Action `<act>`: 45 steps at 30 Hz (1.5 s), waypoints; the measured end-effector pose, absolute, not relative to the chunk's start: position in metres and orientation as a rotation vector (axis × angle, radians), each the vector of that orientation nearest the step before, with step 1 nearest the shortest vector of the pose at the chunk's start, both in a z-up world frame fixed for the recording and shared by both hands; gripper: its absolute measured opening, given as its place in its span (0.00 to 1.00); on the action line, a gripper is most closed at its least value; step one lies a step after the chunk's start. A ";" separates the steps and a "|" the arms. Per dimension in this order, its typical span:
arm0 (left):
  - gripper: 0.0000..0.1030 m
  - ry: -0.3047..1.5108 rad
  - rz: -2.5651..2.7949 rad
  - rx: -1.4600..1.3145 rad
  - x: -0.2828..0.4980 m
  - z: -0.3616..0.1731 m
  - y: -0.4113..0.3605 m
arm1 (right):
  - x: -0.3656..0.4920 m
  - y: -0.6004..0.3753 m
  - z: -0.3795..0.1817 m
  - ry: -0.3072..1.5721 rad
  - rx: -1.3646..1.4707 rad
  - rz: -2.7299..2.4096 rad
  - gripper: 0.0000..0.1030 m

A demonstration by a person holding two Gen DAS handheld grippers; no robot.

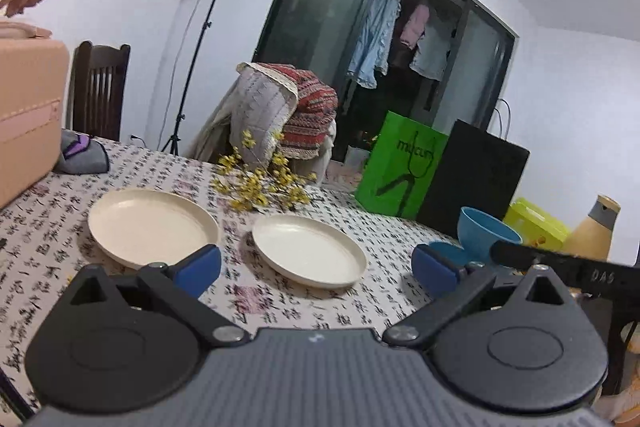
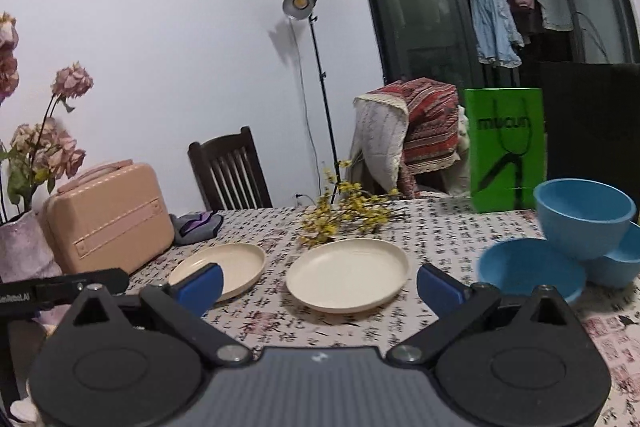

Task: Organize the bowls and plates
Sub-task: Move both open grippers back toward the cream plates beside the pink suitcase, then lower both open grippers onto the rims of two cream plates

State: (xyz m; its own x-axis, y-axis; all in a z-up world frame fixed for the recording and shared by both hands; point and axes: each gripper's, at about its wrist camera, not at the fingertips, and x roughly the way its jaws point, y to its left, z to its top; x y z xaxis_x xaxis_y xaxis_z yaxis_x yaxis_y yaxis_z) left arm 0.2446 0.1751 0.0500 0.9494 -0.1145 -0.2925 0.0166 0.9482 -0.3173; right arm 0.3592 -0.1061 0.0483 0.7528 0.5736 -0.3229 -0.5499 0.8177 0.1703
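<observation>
2 plates [image 2: 347, 275]: cream, side by side on tabletop [image 2: 440, 227], just front of yellow sprig [image 2: 348, 211]
Bowls [image 2: 584, 219]: blue, right of sprig
Hand-held grippers: left hand-held gripper [image 1: 316, 265] & right hand-held gripper [image 2: 320, 285] both spread, empty
Tip: pinch nearer plate by rim, lift level, stack on other

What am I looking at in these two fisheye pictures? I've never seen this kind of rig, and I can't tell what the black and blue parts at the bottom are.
There is no robot: a person carries a two-finger gripper in each hand, with a camera on each looking forward along the fingers. One picture is from the left gripper, the other from the right gripper. The blue parts are finger pads. Both grippers are open and hold nothing. On the patterned tablecloth lie two cream plates, the left plate and right plate, apart from each other, and three blue bowls clustered on the right. Yellow flowers lie behind the plates.
</observation>
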 end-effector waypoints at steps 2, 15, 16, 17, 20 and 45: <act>1.00 0.314 -0.051 -0.326 0.246 0.054 0.183 | 0.362 -0.090 0.050 0.382 0.050 0.629 1.00; 1.00 0.339 0.060 -0.397 0.267 0.059 0.255 | 0.390 0.003 0.053 0.425 0.048 0.636 1.00; 1.00 0.340 0.066 -0.397 0.269 0.060 0.258 | 0.393 0.009 0.052 0.431 0.050 0.630 1.00; 1.00 0.340 0.076 -0.395 0.272 0.060 0.261 | 0.397 0.014 0.050 0.440 0.055 0.625 1.00; 1.00 0.346 0.110 -0.397 0.282 0.060 0.269 | 0.413 0.029 0.045 0.476 0.078 0.621 1.00; 1.00 0.450 0.394 -0.458 0.370 0.041 0.327 | 0.522 0.110 0.000 0.587 0.140 0.493 0.99</act>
State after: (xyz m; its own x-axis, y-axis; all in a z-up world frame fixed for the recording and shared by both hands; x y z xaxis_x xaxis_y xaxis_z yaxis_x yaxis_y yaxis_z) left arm 0.3700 0.3269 0.0411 0.8294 0.2595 -0.4947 -0.4561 0.8259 -0.3315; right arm 0.5217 0.1098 -0.0005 0.7208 0.4834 -0.4968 -0.4050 0.8753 0.2641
